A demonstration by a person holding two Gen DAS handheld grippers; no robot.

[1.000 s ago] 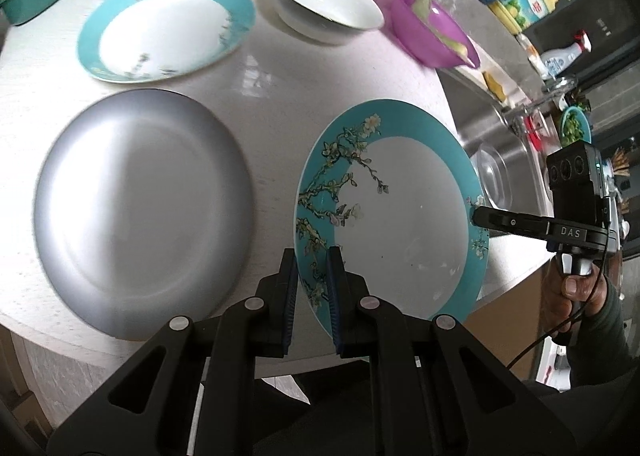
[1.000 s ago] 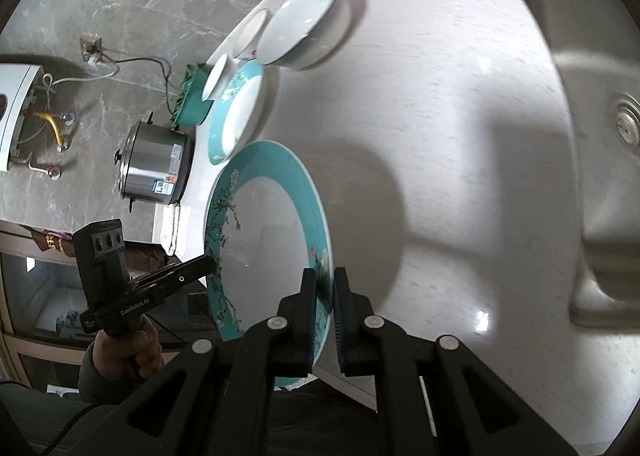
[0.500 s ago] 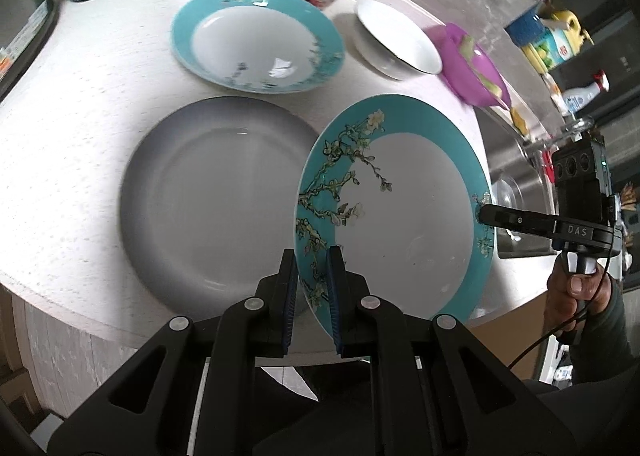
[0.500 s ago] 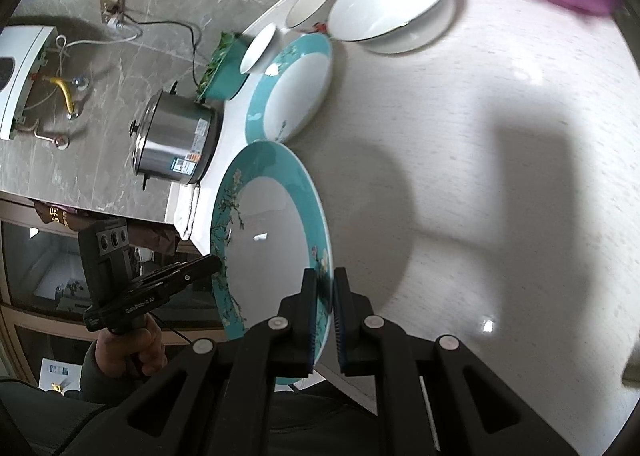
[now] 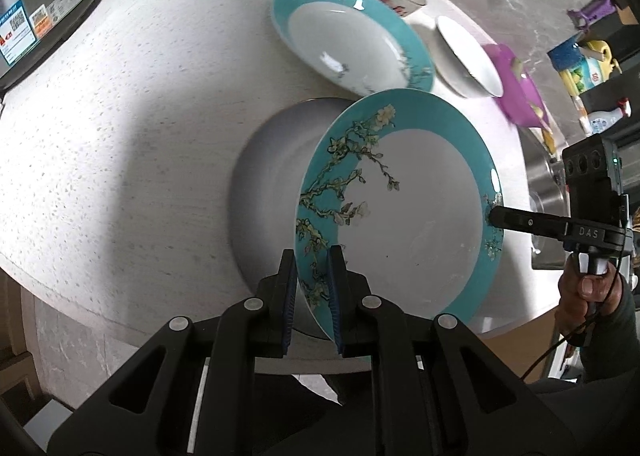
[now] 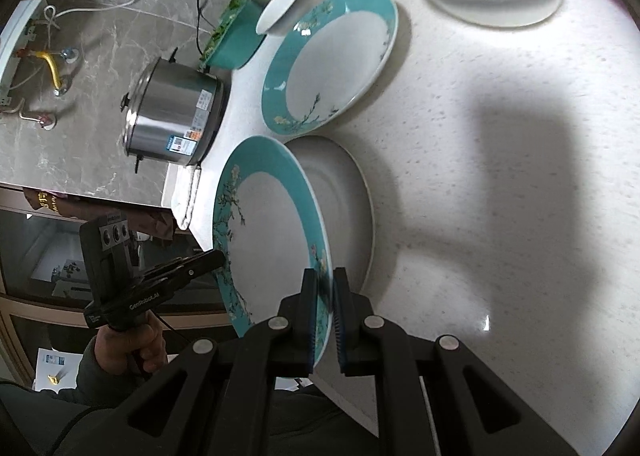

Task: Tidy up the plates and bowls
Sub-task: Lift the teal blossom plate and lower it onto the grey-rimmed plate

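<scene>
Left gripper (image 5: 313, 288) clamped tight on near rim of the blossom plate (image 5: 416, 216); right gripper (image 6: 326, 296) clamped on the opposite rim (body reads "DAS" in left view; the other reads "GenRobot.AI" in right view). Plate held tilted, partly over the grey plate (image 5: 272, 176) on the counter (image 5: 120, 116). Second teal plate (image 5: 352, 36) beyond, bowls behind. Steel cooker (image 6: 172, 116) labels unreadable.

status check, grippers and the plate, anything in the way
Left gripper and right gripper both shut on teal plate. Plate tilted, partly over grey plate. Nothing in the way.
</scene>
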